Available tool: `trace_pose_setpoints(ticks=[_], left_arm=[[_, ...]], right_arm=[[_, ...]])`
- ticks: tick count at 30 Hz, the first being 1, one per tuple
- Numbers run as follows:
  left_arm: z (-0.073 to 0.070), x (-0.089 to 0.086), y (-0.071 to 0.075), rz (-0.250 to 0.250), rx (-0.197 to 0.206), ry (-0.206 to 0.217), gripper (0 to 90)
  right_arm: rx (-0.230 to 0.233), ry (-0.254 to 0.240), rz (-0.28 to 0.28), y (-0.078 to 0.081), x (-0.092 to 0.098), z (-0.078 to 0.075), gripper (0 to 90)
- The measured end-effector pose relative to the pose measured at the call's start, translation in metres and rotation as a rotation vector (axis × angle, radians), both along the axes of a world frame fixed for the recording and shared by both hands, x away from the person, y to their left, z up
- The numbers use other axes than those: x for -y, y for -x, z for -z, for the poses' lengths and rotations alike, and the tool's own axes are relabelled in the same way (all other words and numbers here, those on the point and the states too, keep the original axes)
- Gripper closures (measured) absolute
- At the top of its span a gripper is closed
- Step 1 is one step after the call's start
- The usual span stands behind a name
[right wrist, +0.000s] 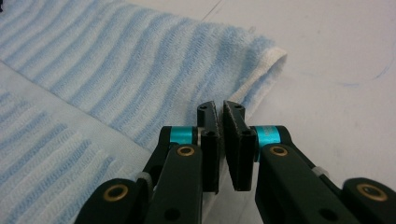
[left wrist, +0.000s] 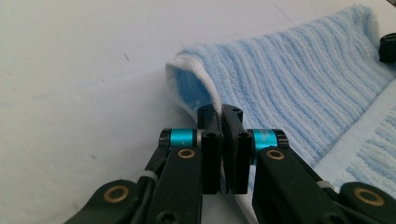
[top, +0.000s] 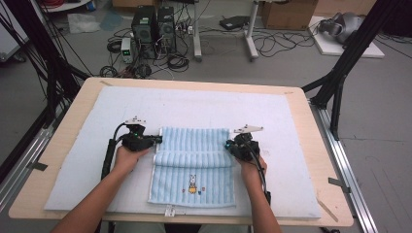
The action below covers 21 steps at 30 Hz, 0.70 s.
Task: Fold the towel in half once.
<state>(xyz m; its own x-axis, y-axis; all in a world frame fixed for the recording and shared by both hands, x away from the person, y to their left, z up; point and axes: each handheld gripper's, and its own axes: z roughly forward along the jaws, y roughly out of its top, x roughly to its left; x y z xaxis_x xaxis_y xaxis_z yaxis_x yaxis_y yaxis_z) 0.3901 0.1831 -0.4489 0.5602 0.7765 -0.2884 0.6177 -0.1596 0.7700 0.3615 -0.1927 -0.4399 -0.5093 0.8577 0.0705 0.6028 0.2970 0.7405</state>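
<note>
Towel [top: 192, 167]: pale blue, ribbed terry, white hem, small embroidered rabbit [top: 193, 185] near the front edge. Lies on the white mat [top: 194, 104] at the table's centre, toward six o'clock, its far part doubled back toward the person so the fold runs nine to three.

Handling, as judged: light, soft, wholly limp; it will sag and drape between any two holds, and the looped pile should give the pads good purchase. Not fragile. Best taken at the two ends of the folded edge, on the hem, so both layers travel together.

Left gripper [top: 156, 140]: at the towel's nine o'clock corner, jaws drawn together on the white hem; in the left gripper view [left wrist: 222, 112] the cloth edge is pinched between the pads.

Right gripper [top: 229, 144]: at the three o'clock corner, jaws closed narrow; the right gripper view [right wrist: 219, 109] shows them at the towel's edge, with the cloth apparently nipped between them.

Mat: covers most of the wooden table [top: 320, 145].

Beyond, at twelve o'clock: floor with computer towers [top: 154, 26] and loose cables.
</note>
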Motion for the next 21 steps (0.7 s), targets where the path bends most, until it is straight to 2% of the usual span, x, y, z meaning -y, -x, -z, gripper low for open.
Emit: trace_pose_setpoints(ticks=[2,5,7,8,11,12,14,17,18,19,21], left_arm=[[-0.001,-0.001,-0.007,0.0,0.002,-0.007,86.2],[-0.003,-0.003,-0.015,0.0,0.007,0.01,86.2],[-0.002,-0.004,-0.018,-0.007,0.043,0.029,86.2],[-0.002,-0.004,-0.02,0.003,0.039,0.019,86.2],[-0.002,-0.004,-0.025,0.005,0.063,0.011,86.2],[-0.002,-0.004,-0.026,0.003,0.068,0.009,86.2],[-0.002,-0.004,-0.028,-0.004,0.069,0.007,86.3],[-0.001,-0.003,-0.029,-0.004,0.065,0.007,85.8],[0.0,-0.004,-0.029,-0.007,0.059,0.001,82.9],[0.0,-0.004,-0.03,-0.023,0.049,0.004,75.9],[0.0,-0.009,-0.03,-0.055,0.022,0.024,57.4]], right_arm=[[0.003,-0.002,0.004,-0.006,-0.001,-0.001,85.0],[0.012,-0.005,0.014,-0.013,-0.001,-0.002,84.8],[0.015,-0.013,0.017,-0.018,-0.002,-0.002,84.6],[0.015,-0.008,0.019,-0.021,-0.002,-0.002,84.4],[0.036,0.011,0.046,-0.027,-0.002,-0.003,86.4],[0.035,-0.006,0.056,-0.03,0.0,-0.004,86.5],[0.043,0.002,0.068,-0.034,0.001,-0.006,87.8],[0.036,-0.031,0.08,-0.039,0.003,-0.007,88.0],[0.034,-0.041,0.079,-0.039,0.003,-0.008,87.4],[0.038,-0.037,0.076,-0.039,0.003,-0.008,85.7],[0.038,-0.037,0.074,-0.038,0.003,-0.009,82.0]])
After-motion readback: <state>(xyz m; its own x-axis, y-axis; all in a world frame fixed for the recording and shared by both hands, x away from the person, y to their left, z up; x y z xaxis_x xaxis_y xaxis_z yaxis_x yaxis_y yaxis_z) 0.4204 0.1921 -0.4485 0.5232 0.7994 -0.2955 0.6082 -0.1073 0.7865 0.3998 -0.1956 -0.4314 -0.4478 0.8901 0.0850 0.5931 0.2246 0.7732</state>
